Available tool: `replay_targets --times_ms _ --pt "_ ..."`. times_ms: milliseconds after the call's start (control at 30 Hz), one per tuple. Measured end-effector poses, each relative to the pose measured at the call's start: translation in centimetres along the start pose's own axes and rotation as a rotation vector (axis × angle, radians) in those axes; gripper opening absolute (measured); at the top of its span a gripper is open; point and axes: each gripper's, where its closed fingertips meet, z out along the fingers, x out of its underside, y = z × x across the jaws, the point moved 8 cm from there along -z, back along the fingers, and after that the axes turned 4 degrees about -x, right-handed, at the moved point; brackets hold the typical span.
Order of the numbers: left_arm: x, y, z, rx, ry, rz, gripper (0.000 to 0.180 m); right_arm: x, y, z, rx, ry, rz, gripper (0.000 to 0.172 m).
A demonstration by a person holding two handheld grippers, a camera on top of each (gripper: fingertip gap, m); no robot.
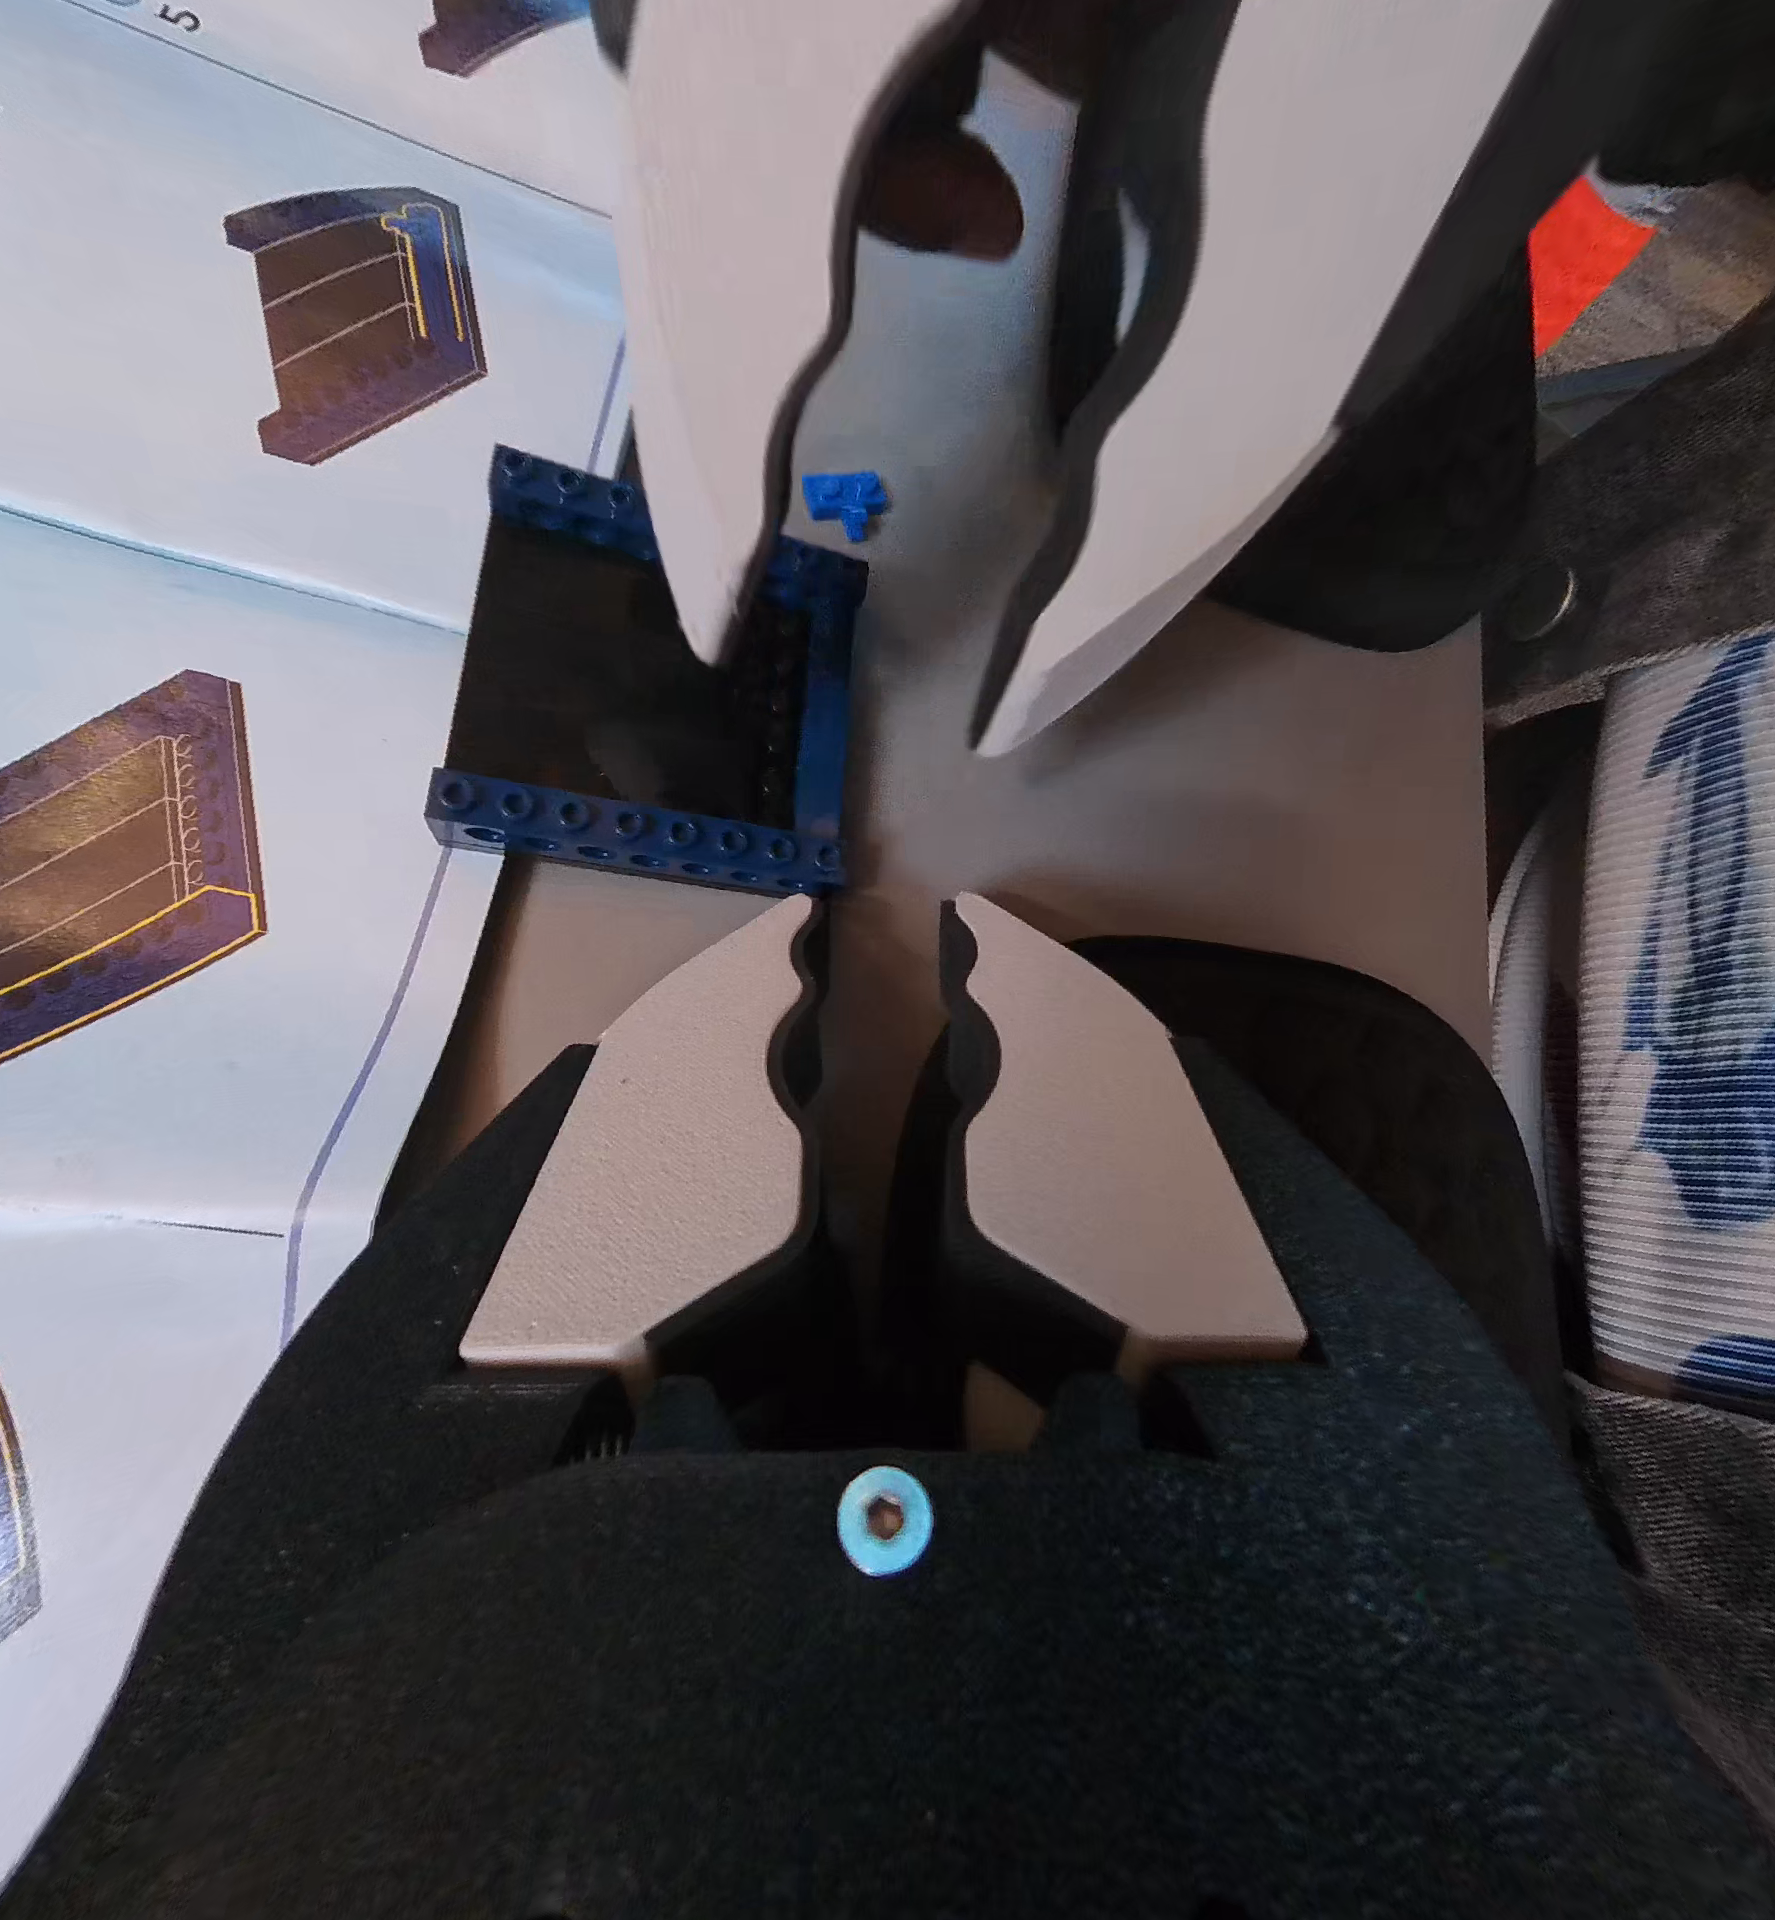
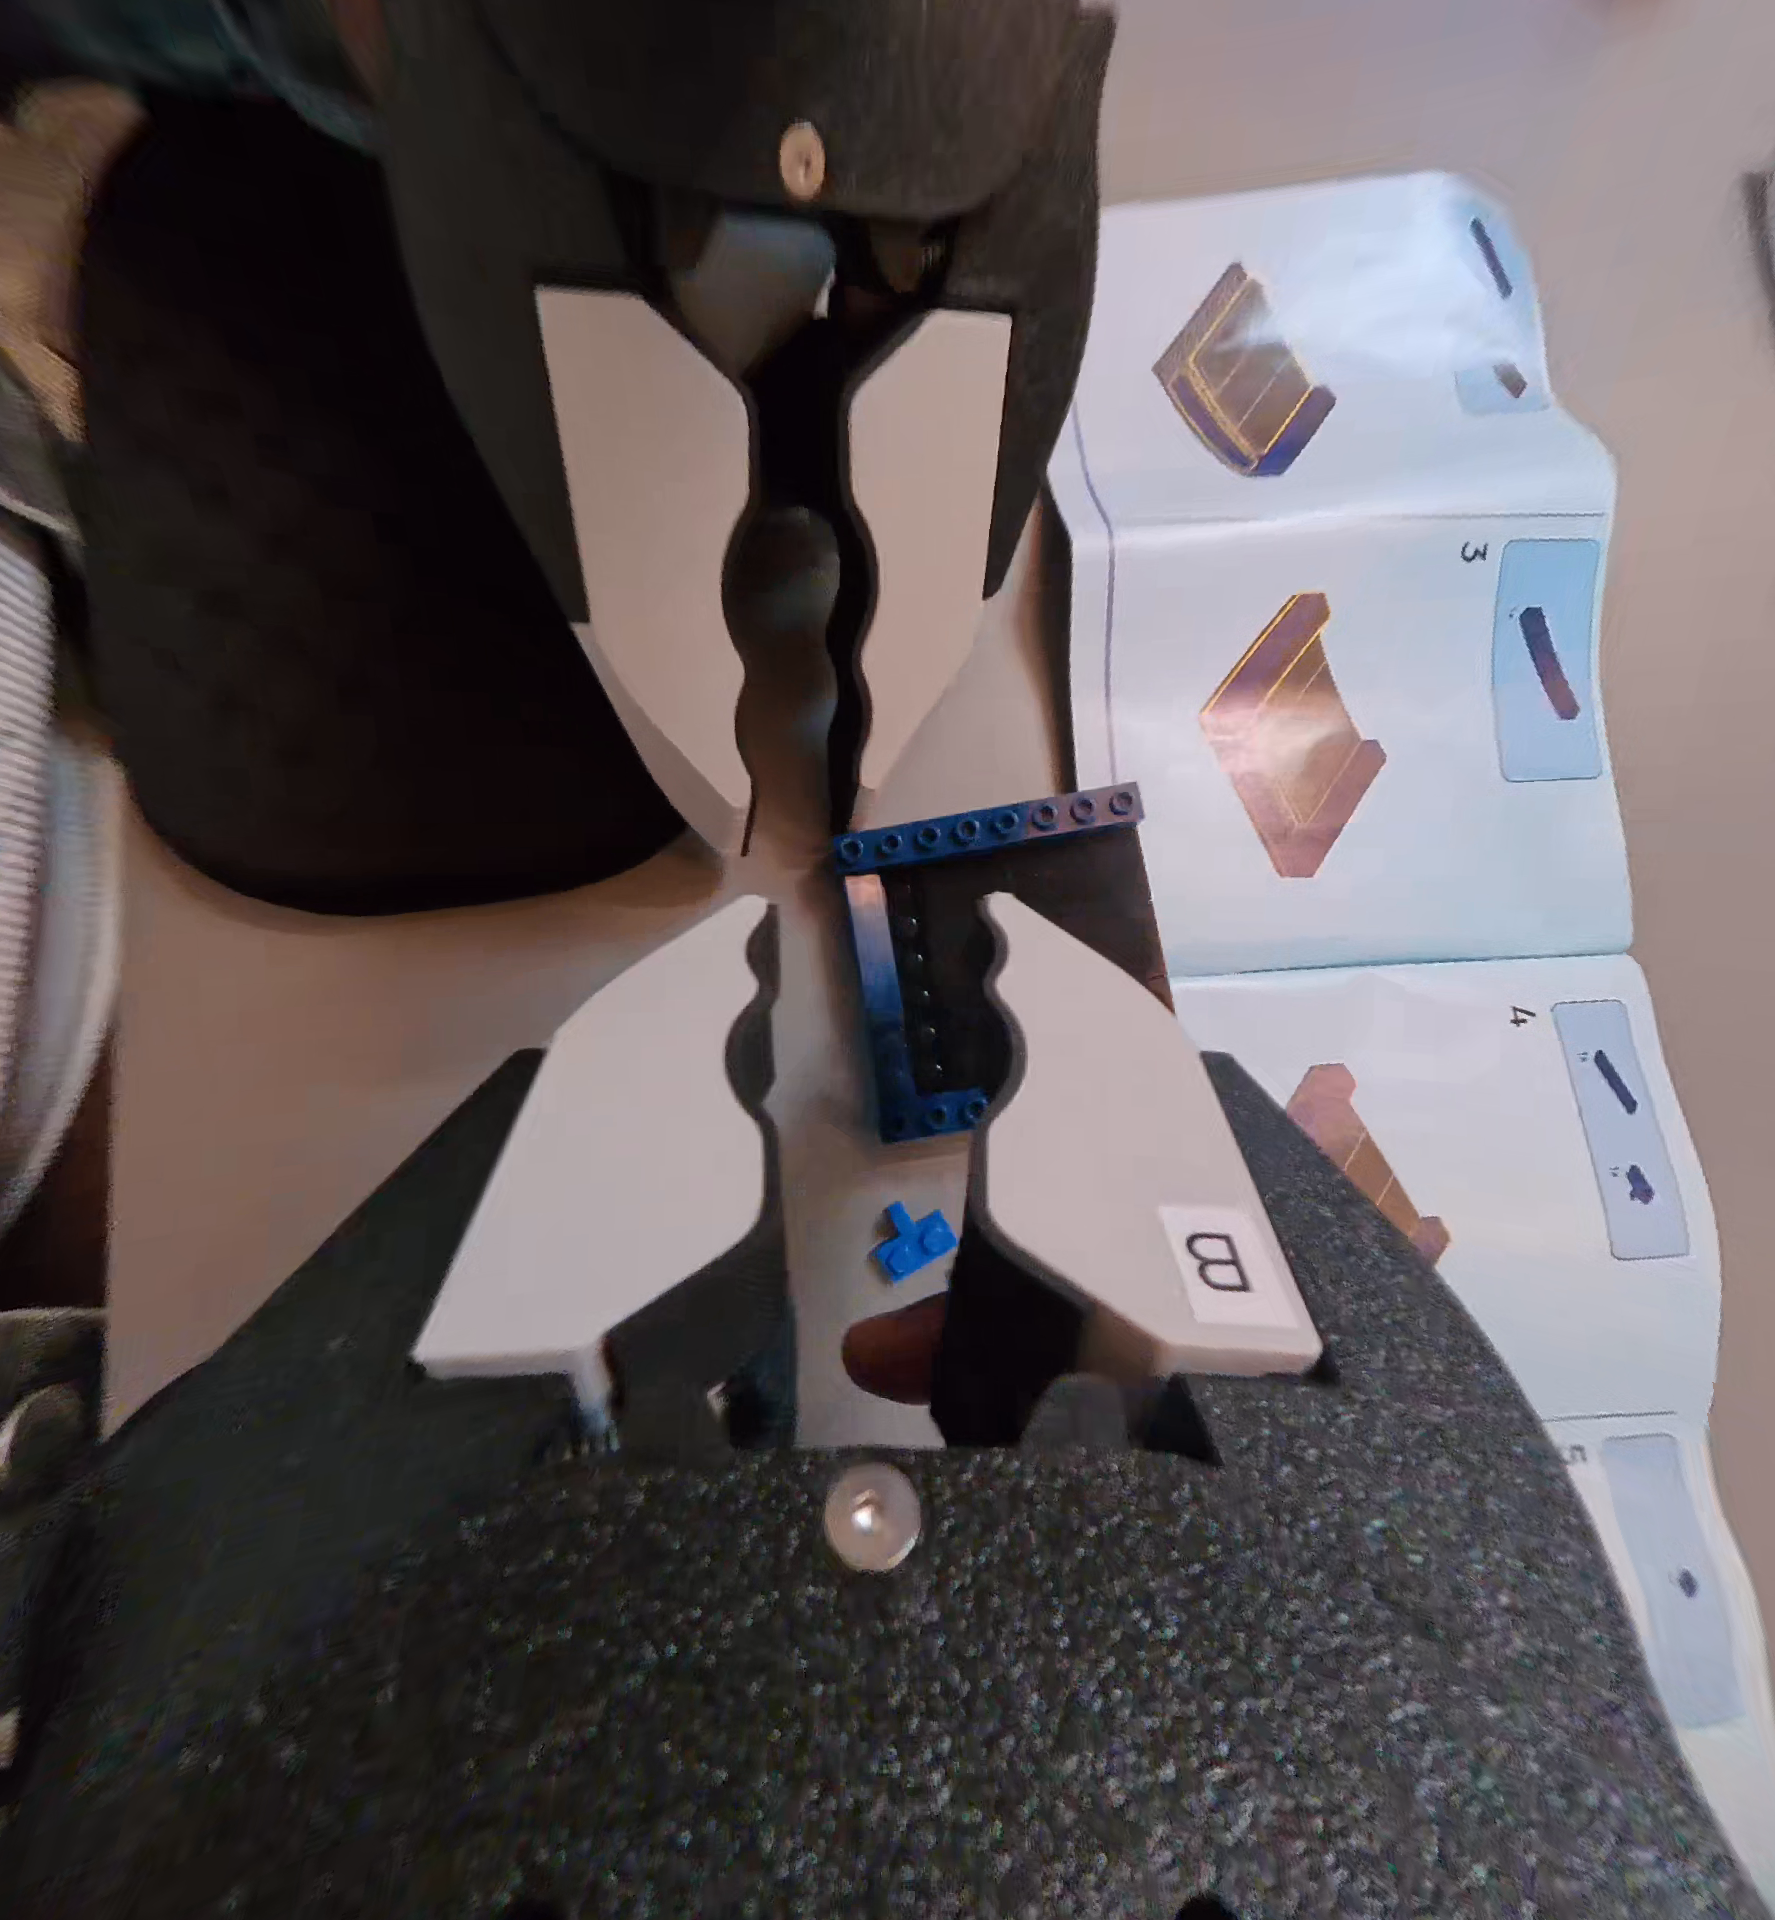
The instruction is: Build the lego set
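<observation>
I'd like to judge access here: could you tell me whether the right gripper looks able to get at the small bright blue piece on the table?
Probably yes: the small blue piece lies bare between the open right gripper, nothing covering it.

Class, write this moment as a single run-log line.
left gripper: open, empty | right gripper: open, over brick frame | loose blue piece: on table | booklet: beside

The right gripper (image 1: 852, 686) is motion-blurred and covers part of the brick frame (image 1: 644, 831). The booklet (image 1: 135, 623) runs off the picture's edge. A brown thing (image 2: 888, 1351) is half hidden.
</observation>
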Motion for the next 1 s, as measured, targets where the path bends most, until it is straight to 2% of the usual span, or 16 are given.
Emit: replay_targets --times_ms 67,167,267,333,400,567,633,700,800,867,933,1000 --pt "0.0 0.0 0.0 0.003 -0.001 0.000 0.020 0.3 -0.8 -0.5 0.002 -0.015 -0.001 0.053" --pt "0.0 -0.1 -0.2 0.009 -0.016 0.003 0.020 1.2 -2.4 0.2 0.049 0.050 -0.058 0.079" --pt "-0.1 0.0 -0.7 0.013 -0.057 -0.002 0.025 1.8 -2.9 1.7 -0.013 0.124 -0.078 0.091" --pt "0.1 0.2 -1.2 0.004 -0.087 -0.005 0.029 1.8 -2.8 2.2 -0.029 0.141 -0.111 0.089" --pt "0.3 0.4 -1.7 -0.008 -0.114 -0.001 0.038 1.8 -2.9 2.2 -0.032 0.120 -0.130 0.070" --pt "1.1 0.7 -3.0 -0.125 -0.166 0.117 0.056 1.9 -3.5 1.7 -0.124 0.069 -0.087 0.067" --pt "1.2 0.8 -3.4 -0.244 -0.190 0.250 0.062 1.6 -3.8 1.2 -0.197 0.026 -0.044 0.067" --pt "0.7 0.8 -3.7 -0.425 -0.246 0.424 0.069 1.0 -4.0 0.5 -0.286 -0.018 -0.002 0.067" --pt "-0.2 -0.1 -4.0 -0.600 -0.355 0.722 0.061 -0.4 -4.2 -0.6 -0.449 -0.088 0.062 0.067" --pt "-0.4 -0.8 -3.9 -0.585 -0.375 0.840 0.057 -0.9 -4.3 -0.8 -0.512 -0.097 0.072 0.067" --pt "-0.2 -0.7 -3.3 -0.551 -0.329 0.832 0.054 -0.5 -4.4 -0.3 -0.532 -0.074 0.076 0.067" --pt "-0.1 -1.1 -2.9 -0.584 -0.320 0.902 0.052 -0.4 -4.2 0.2 -0.584 -0.101 0.113 0.067"
